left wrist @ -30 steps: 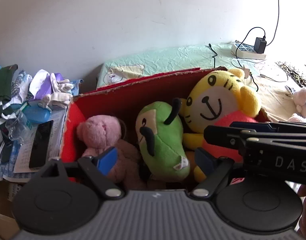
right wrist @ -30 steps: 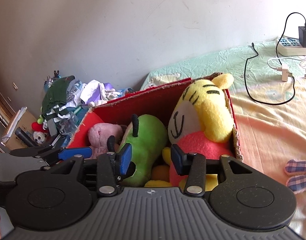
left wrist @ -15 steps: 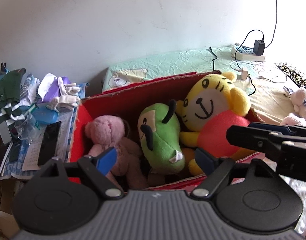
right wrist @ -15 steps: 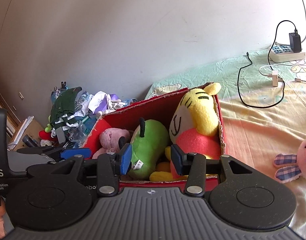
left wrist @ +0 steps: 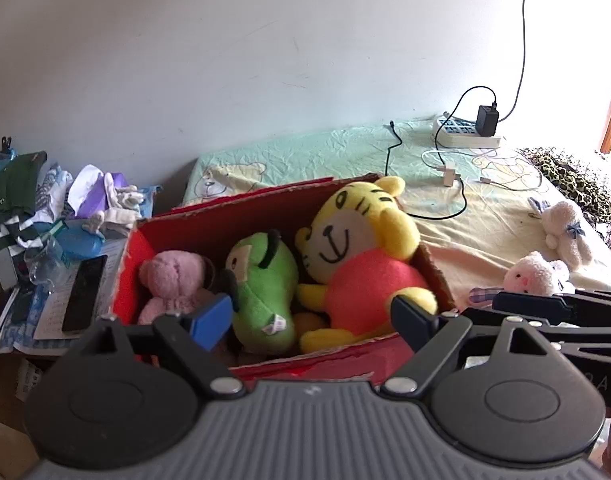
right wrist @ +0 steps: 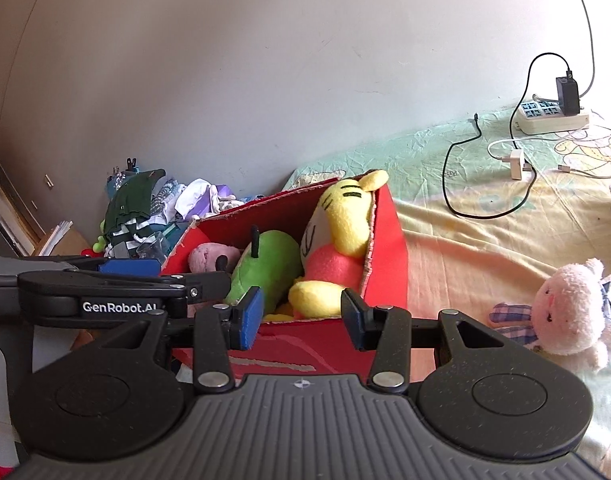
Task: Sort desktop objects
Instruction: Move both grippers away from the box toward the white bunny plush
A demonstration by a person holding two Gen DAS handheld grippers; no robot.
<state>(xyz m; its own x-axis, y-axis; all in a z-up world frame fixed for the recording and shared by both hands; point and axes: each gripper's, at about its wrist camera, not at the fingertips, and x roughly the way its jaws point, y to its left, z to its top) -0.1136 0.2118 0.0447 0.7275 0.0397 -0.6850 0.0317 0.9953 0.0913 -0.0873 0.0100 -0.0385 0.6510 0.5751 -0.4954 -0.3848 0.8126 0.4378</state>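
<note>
Sitting packed inside the red box (left wrist: pixel 385 354) on the bed (left wrist: pixel 477 236), from its left end: pink bear (left wrist: pixel 171 284), green plush (left wrist: pixel 261 284), yellow tiger (left wrist: pixel 357 256). Two pale bunnies (left wrist: pixel 535 274) lie loose toward the bed's right edge, likely soft and light, best pinched mid-body. Left claw (left wrist: pixel 311 322) and right claw (right wrist: pixel 301 318) hover level before the box, both open and empty.

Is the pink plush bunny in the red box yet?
Out: the pink plush bunny lies on the bedsheet right of the red cardboard box.

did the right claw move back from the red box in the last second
Yes. The right claw has pulled back and up: the red box looks smaller, its front wall now visible.
</note>
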